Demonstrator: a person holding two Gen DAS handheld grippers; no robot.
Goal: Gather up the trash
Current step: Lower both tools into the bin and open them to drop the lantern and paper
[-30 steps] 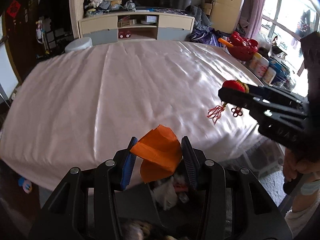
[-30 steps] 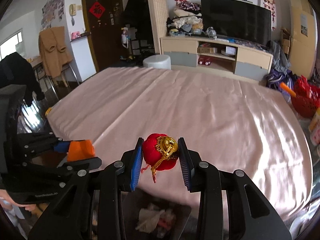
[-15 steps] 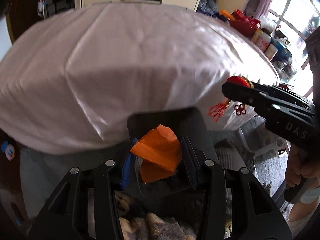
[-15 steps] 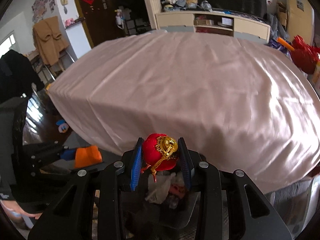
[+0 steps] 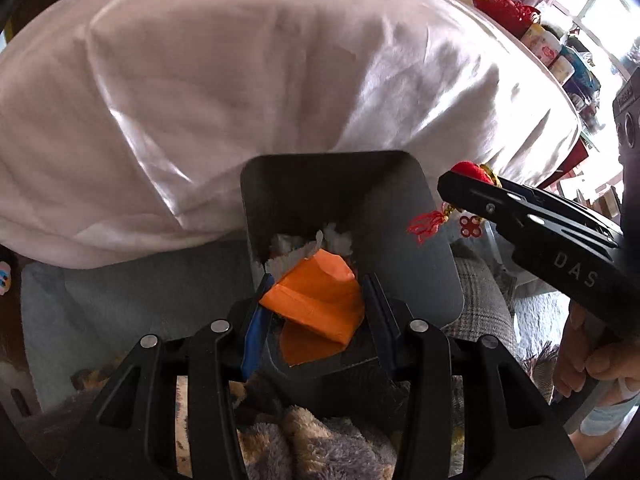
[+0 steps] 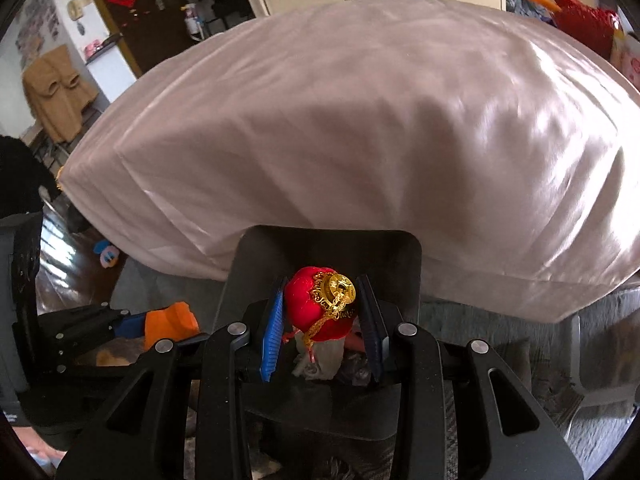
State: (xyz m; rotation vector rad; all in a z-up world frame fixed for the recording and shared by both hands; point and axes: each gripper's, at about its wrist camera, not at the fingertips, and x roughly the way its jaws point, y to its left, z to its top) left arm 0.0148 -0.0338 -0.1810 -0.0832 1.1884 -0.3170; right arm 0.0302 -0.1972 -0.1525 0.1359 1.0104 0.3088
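My left gripper (image 5: pixel 316 312) is shut on a folded orange paper piece (image 5: pixel 320 304), held over a dark grey trash bin (image 5: pixel 404 216) with white tissue (image 5: pixel 288 248) inside. My right gripper (image 6: pixel 322 320) is shut on a red ornament with gold trim (image 6: pixel 322 308), also over the bin (image 6: pixel 248 264). In the left wrist view the right gripper (image 5: pixel 464 180) comes in from the right with the ornament's red tassel (image 5: pixel 426 226) hanging. In the right wrist view the left gripper (image 6: pixel 160 324) shows at lower left with the orange piece (image 6: pixel 170 322).
A table under a pink satin cloth (image 5: pixel 260 80) stands just behind the bin, its edge overhanging. Red baskets and bottles (image 5: pixel 532 24) sit at the far right. A toy (image 6: pixel 106 254) lies on the floor at the left. A fluffy rug (image 5: pixel 312 444) is below.
Both grippers have tilted down and moved back from the table, so the bin now fills the middle of each view. Both still hold their items.
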